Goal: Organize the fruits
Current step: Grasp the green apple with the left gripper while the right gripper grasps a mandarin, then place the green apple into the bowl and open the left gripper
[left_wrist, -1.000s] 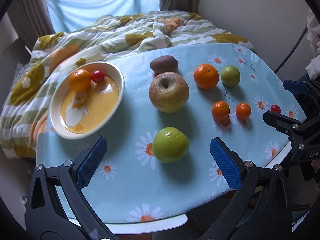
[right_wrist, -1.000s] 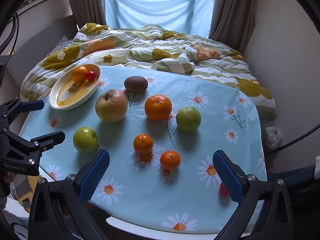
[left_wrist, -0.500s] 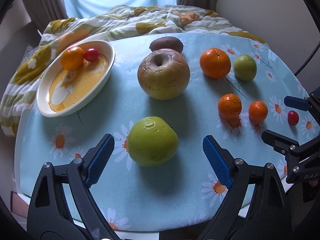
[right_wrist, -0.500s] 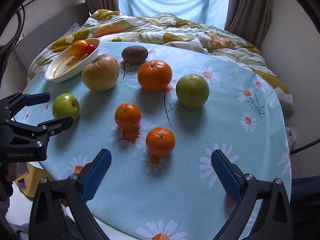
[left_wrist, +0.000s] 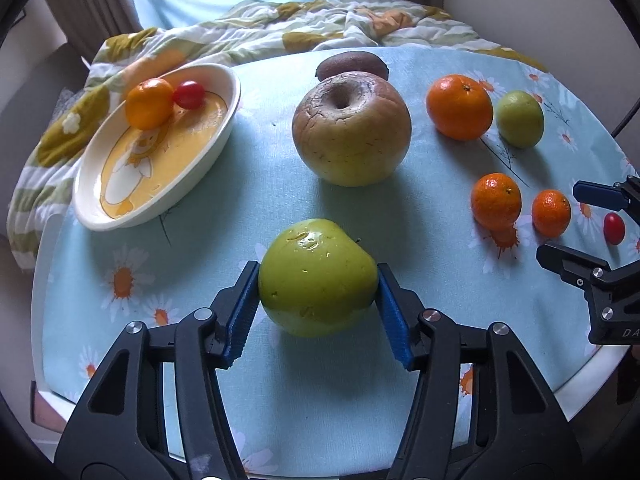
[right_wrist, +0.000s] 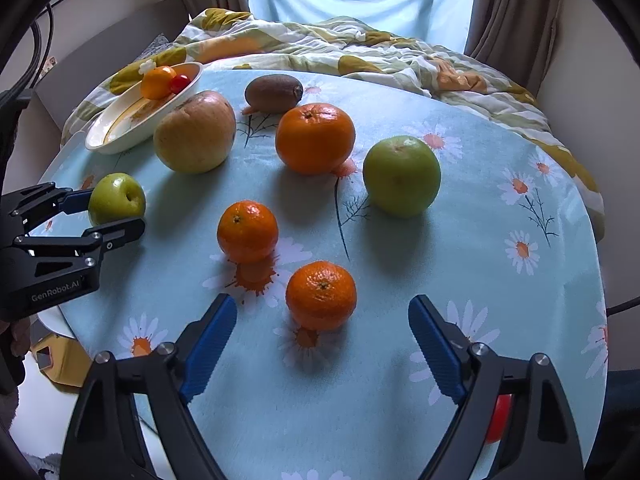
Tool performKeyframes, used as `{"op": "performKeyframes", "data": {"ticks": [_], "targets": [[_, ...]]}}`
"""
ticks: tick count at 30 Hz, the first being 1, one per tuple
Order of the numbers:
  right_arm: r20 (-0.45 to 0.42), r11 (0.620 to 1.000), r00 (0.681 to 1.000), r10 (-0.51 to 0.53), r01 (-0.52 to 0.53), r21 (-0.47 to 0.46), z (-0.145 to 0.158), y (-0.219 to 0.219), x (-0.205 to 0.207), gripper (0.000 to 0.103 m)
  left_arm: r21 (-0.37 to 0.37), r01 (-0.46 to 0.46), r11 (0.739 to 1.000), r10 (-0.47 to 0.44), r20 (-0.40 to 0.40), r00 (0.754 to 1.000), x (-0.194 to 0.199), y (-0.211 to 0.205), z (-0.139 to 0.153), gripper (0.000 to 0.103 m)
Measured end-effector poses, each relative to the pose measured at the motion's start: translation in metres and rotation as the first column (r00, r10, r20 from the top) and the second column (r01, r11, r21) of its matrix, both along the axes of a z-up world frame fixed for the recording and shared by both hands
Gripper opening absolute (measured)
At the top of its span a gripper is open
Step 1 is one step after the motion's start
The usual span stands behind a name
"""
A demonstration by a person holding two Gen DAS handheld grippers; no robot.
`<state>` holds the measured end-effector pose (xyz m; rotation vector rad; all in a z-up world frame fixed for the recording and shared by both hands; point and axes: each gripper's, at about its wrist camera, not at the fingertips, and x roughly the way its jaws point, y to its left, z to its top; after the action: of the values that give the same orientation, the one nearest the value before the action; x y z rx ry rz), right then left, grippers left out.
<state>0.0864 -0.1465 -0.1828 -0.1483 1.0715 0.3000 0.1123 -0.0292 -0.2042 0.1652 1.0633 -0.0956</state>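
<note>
Setting: a round tabletop (left_wrist: 192, 344) under a pale blue daisy cloth, with a rumpled bed quilt (left_wrist: 328, 28) and a curtained window across the top of both frames.
Dish: a cream and yellow dish (left_wrist: 120, 208) sits at the upper left of the left wrist view; a small orange (left_wrist: 149, 103) and a cherry tomato (left_wrist: 189, 95) already lie in it, touching each other.
Change: a second ago the left tool (left_wrist: 318, 284) stood wide, well short of the green apple (left_wrist: 316, 276); it has since come forward and narrowed, and its blue pads (left_wrist: 244, 312) now press both sides of that apple at the lower centre of the frame.
Apple: it appears to rest on the cloth, with its shadow directly beneath it, so the lift looks not yet begun.
Right tool: the right tool (right_wrist: 322, 344) has moved in over the same second; it is wide and holds nothing, its pads flanking the nearest tangerine (right_wrist: 321, 295) at the lower middle of the right wrist view without touching it.
Loose fruit: a big yellow-brown apple (left_wrist: 351, 130), a kiwi (left_wrist: 352, 63), a large orange (left_wrist: 459, 106), a second green apple (left_wrist: 520, 118), another tangerine (left_wrist: 496, 201) and a second cherry tomato (left_wrist: 613, 228) lie on the cloth.
Meaning: the grip on the green apple looks made, so the likely next step is carrying it to the dish at upper left; most of the sorting is still to do.
Risk: the apple's skin is glossy and rounded, so it could slip between the pads if lifted fast.
</note>
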Motion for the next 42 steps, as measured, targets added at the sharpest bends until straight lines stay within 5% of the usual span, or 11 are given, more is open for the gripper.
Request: {"op": "performKeyframes", "data": {"ticks": [10, 21, 32, 42], "targets": [[-0.017, 1.000, 1.000, 0.013, -0.013, 0.006, -0.004, 0.003, 0.006, 0.069, 0.023, 0.006, 1.000, -0.006, 0.013, 1.000, -0.005, -0.002, 0.000, 0.061], [-0.027, 1.000, 0.999, 0.021, -0.021, 0.014, -0.009, 0.004, 0.009, 0.034, 0.018, 0.005, 1.000, -0.006, 0.010, 1.000, -0.011, -0.005, -0.001, 0.061], [0.015, 0.999, 1.000, 0.028, -0.028, 0.019, 0.006, 0.001, 0.005, 0.033, 0.006, -0.001, 1.000, 0.001, 0.029, 1.000, -0.023, -0.009, 0.011, 0.061], [0.063, 0.999, 0.997, 0.043, -0.045, 0.021, 0.043, 0.003, -0.009, 0.033, -0.016, -0.021, 1.000, 0.023, 0.098, 0.995, -0.042, -0.011, 0.059, 0.061]]}}
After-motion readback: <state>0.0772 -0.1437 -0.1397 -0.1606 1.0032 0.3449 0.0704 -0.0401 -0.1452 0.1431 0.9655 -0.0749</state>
